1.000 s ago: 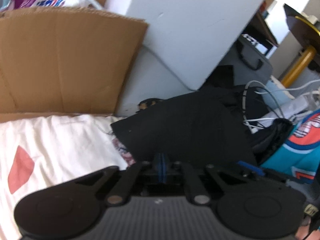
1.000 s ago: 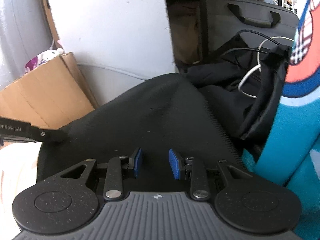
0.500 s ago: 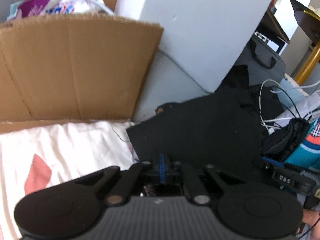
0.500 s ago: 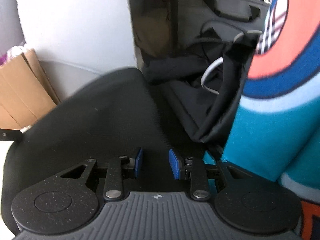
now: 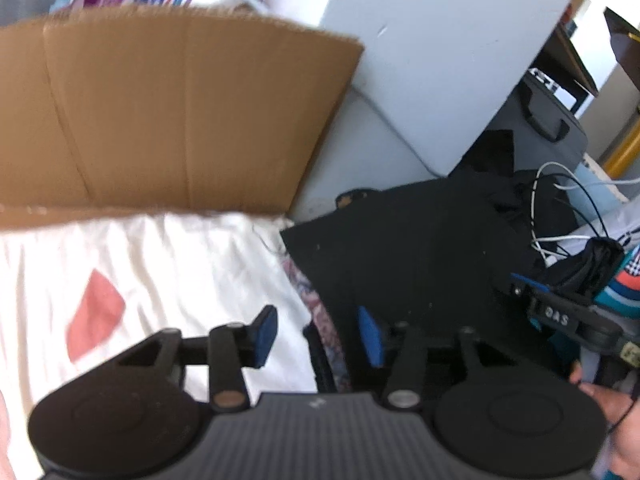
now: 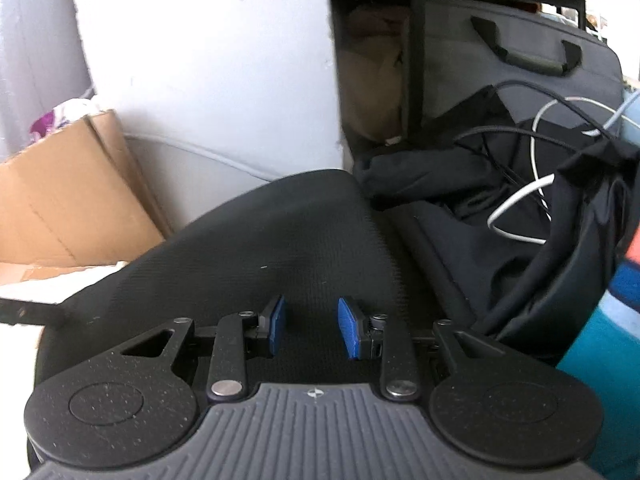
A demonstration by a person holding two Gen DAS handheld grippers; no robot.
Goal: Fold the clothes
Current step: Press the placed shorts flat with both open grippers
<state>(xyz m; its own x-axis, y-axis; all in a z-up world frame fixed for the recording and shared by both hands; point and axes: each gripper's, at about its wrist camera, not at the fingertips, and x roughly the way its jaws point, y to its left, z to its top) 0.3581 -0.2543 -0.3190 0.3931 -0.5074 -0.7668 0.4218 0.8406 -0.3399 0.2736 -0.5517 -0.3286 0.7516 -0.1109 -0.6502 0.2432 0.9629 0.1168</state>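
**Ana:** Left gripper (image 5: 316, 334) is opening its blue-padded jaws; a patterned fabric edge (image 5: 320, 316) sits in the gap, but neither pad presses on it.

**Ben:** Where's the garment?

**Ana:** A folded black knit garment (image 5: 408, 248) lies on the cream sheet with a pink patch (image 5: 168, 264), right of the brown cardboard flap (image 5: 172, 116). Its near corner is just beside the left pads.

**Ben:** And the right gripper (image 6: 308, 326)?

**Ana:** Partly open over the black cloth, gripping nothing.

**Ben:** Advice?

**Ana:** I'd back the left hand off gently so the released corner stays flat, then smooth it.

**Ben:** Orientation?

**Ana:** Long axis seems to run from the near left corner away to the right, toward the dark pile with white cables (image 6: 532, 200).
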